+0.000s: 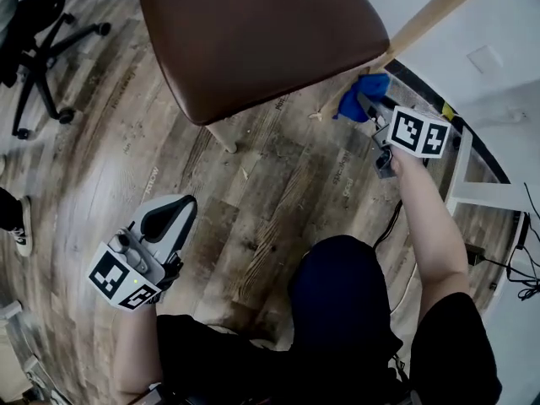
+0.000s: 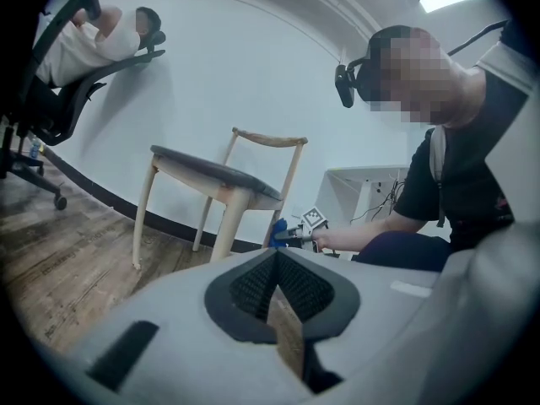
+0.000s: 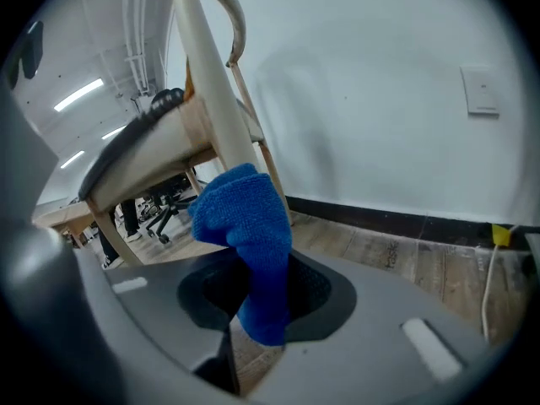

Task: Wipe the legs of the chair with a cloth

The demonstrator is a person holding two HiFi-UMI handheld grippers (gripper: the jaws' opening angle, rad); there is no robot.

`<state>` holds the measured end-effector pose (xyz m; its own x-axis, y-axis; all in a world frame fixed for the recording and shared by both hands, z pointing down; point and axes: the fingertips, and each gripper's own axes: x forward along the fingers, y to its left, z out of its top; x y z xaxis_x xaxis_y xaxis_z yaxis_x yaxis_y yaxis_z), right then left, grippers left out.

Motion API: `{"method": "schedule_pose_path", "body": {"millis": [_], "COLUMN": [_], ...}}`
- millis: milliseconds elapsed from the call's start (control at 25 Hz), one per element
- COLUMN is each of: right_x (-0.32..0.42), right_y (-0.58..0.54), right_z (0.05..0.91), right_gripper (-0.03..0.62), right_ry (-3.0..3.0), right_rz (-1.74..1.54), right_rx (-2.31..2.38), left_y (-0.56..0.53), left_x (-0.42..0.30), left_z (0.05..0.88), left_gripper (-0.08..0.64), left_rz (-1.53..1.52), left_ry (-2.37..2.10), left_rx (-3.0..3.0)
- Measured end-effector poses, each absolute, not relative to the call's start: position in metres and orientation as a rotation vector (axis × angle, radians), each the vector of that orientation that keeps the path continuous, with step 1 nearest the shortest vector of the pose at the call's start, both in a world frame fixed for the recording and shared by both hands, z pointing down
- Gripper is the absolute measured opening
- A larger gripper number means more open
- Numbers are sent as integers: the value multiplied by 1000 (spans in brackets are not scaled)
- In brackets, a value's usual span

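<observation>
The chair has a brown seat (image 1: 261,32) and pale wooden legs. My right gripper (image 1: 366,103) is shut on a blue cloth (image 1: 361,86), which lies against the lower part of the slanted rear leg (image 1: 426,17). In the right gripper view the cloth (image 3: 251,236) bulges out of the jaws, touching that leg (image 3: 208,91). My left gripper (image 1: 186,204) hangs low at the left, shut and empty, well away from the chair and above the floor. From the left gripper view the whole chair (image 2: 221,175) stands side-on, with the cloth (image 2: 277,229) by its rear leg.
A black office chair (image 1: 38,45) stands at the far left. A white table frame (image 1: 477,188) and cables (image 1: 516,264) sit at the right by the wall. Someone's shoe (image 1: 17,226) is at the left edge. My knee (image 1: 337,298) is below centre.
</observation>
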<state>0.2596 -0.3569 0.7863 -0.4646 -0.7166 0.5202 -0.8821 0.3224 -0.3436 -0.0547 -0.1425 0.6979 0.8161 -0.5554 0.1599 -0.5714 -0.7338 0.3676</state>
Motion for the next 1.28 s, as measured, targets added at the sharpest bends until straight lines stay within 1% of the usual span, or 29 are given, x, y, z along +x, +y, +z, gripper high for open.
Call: {"method": "schedule_pose_path", "body": {"millis": [160, 360, 600, 960, 1120, 1280], "right_x": [261, 260, 260, 258, 261, 264], "right_y": [-358, -356, -352, -353, -355, -357], "right_z": [862, 962, 1039, 1041, 1007, 947], "right_gripper": [104, 104, 106, 110, 107, 107], "right_ry": [-2286, -2149, -1982, -1939, -1995, -2098], "right_rz": [834, 945, 1035, 1068, 980, 845], "right_rx": [1435, 1408, 1342, 1277, 1312, 1302], "left_y": [-139, -136, -132, -133, -133, -130], "left_x": [-51, -54, -58, -48, -46, -49], "left_z": [706, 706, 708, 711, 711, 711], "left_gripper": [0, 0, 0, 0, 0, 0], "left_rz": [130, 136, 160, 181, 185, 170], "left_ry": [-848, -896, -967, -945, -920, -896], "left_rx": [2593, 2545, 2498, 2509, 2534, 2545]}}
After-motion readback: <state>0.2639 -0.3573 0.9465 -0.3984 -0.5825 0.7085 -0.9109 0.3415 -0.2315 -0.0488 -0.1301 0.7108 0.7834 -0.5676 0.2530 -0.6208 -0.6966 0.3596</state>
